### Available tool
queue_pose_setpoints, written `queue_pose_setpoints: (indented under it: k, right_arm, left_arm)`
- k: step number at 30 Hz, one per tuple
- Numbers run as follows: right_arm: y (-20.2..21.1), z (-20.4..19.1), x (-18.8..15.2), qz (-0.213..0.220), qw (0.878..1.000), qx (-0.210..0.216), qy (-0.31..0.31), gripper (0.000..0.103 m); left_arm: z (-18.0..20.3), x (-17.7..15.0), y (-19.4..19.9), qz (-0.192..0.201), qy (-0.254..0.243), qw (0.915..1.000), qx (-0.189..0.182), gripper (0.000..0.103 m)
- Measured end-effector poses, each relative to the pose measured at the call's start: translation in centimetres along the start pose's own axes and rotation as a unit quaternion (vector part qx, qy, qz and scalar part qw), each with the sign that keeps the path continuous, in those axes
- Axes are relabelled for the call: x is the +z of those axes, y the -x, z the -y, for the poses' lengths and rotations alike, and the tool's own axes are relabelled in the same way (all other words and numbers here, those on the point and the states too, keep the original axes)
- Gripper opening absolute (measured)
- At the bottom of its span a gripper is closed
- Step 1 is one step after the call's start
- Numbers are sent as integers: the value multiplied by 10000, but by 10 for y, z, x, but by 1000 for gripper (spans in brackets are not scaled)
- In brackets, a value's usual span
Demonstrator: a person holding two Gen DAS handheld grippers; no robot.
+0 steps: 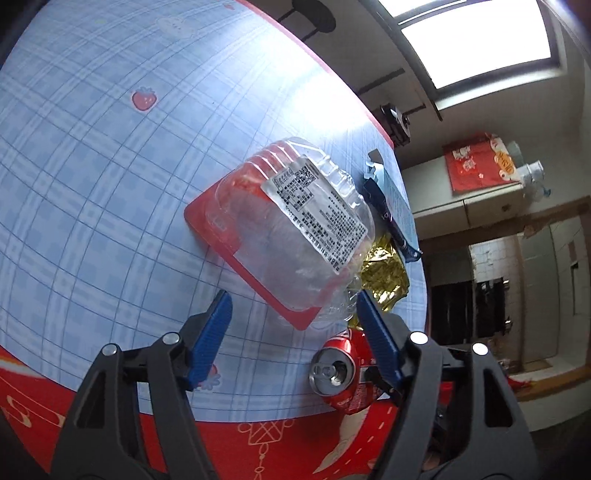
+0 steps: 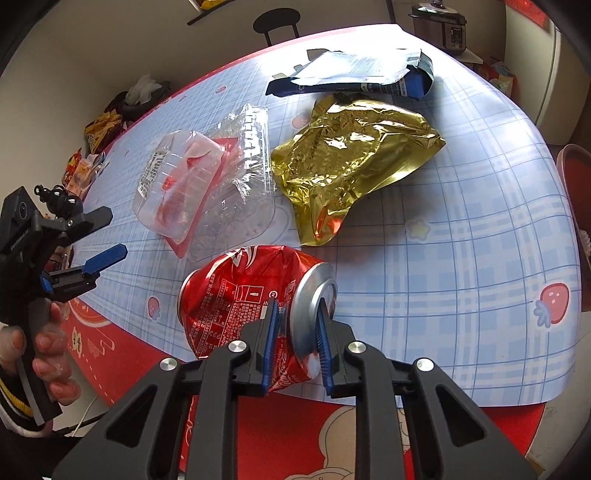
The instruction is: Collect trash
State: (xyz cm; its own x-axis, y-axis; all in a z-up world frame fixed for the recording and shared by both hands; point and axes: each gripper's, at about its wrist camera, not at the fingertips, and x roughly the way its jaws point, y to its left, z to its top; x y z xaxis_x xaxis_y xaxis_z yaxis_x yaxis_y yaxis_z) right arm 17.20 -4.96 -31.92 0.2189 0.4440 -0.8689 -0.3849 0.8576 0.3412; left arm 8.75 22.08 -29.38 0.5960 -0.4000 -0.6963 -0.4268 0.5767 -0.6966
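Observation:
A crushed red soda can [image 2: 240, 295] lies near the table's front edge; my right gripper [image 2: 297, 310] is shut on its silver top rim. The can also shows in the left wrist view [image 1: 338, 369]. My left gripper [image 1: 291, 306] is open and empty, just short of a clear plastic clamshell box [image 1: 291, 225] with a white label; it also shows in the right wrist view [image 2: 107, 240]. The box also shows in the right wrist view [image 2: 207, 177]. A crumpled gold foil bag [image 2: 354, 155] and a dark blue wrapper [image 2: 354, 74] lie behind.
The table has a blue plaid cloth [image 2: 461, 258] with strawberry prints and a red border. A black stool [image 2: 277, 20] stands beyond the far edge. Snack packets [image 2: 99, 129] sit at the left edge. A rice cooker [image 2: 439, 22] stands at the back right.

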Motion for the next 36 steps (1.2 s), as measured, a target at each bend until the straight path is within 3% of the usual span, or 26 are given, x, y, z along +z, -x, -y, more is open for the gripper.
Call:
queue_pose_setpoints:
  k: [5, 11, 13, 27, 36]
  right_arm:
    - [2, 2, 1, -22, 10000, -39, 24, 20]
    - [1, 2, 2, -54, 10000, -52, 64, 20]
    - [0, 2, 2, -67, 10000, -46, 52, 20]
    - [-3, 1, 8, -135, 9998, -83, 96, 21]
    - [-5, -2, 9, -181, 9997, -111, 128, 21]
  left_arm:
    - [-18, 4, -17, -111, 937, 9941, -530, 72]
    - [-42, 3, -31, 127, 1663, 9815, -942, 77]
    - [-45, 4, -32, 260, 1680, 9795, -1080, 83]
    - [-46, 7, -54, 327, 1571, 9808, -1112, 83]
    - [-41, 12, -59, 488, 1627, 9748, -1443, 83]
